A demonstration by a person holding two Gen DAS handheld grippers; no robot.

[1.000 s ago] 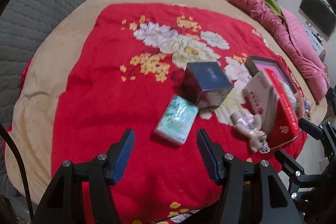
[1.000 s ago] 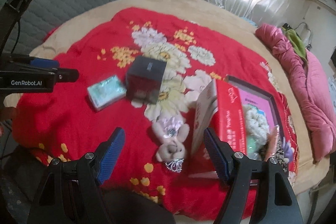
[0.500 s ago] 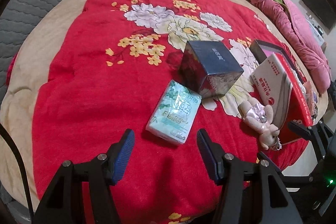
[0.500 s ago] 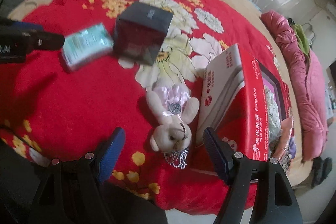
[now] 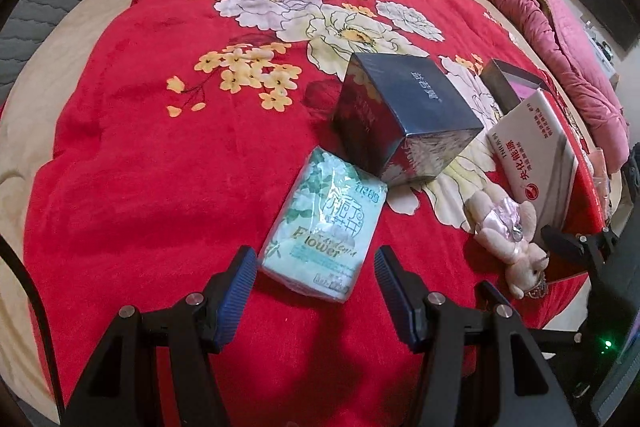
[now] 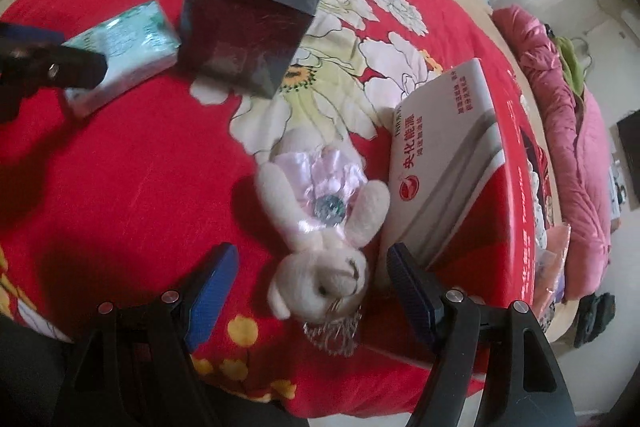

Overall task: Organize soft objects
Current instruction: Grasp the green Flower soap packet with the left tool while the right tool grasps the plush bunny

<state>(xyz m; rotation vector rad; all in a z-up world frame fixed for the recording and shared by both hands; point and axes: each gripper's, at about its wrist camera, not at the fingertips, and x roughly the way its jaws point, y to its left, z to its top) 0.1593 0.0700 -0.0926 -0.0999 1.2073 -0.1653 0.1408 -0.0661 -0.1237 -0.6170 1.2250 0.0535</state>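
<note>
Left wrist view: my left claw (image 5: 312,283) hangs spread wide, pinching nothing, with the tissue pack (image 5: 324,227) lying straight ahead of it on the red blanket (image 5: 120,155). The pack's near end sits just between my two blue pads (image 5: 240,279), so both pads flank it. Its long axis runs away from me and leans a little to the right, nearly in line with my fingers, so I judge a close would catch it across its short width. Its far end touches or nearly touches the dark box (image 5: 404,115); I cannot tell which.

In the right wrist view my right claw (image 6: 312,291) is also spread and empty, with the plush bunny (image 6: 324,227) lying head toward me just in front of it. The bunny's head sits between the pads, nearer the right one. Its body runs away toward the blanket's middle, close beside the red carton (image 6: 480,195) near the bed's right edge.

Each soft thing is nearer its own claw: pack to the left, bunny to the right. I judge the left grab the better lined-up; the carton crowds the right finger.
</note>
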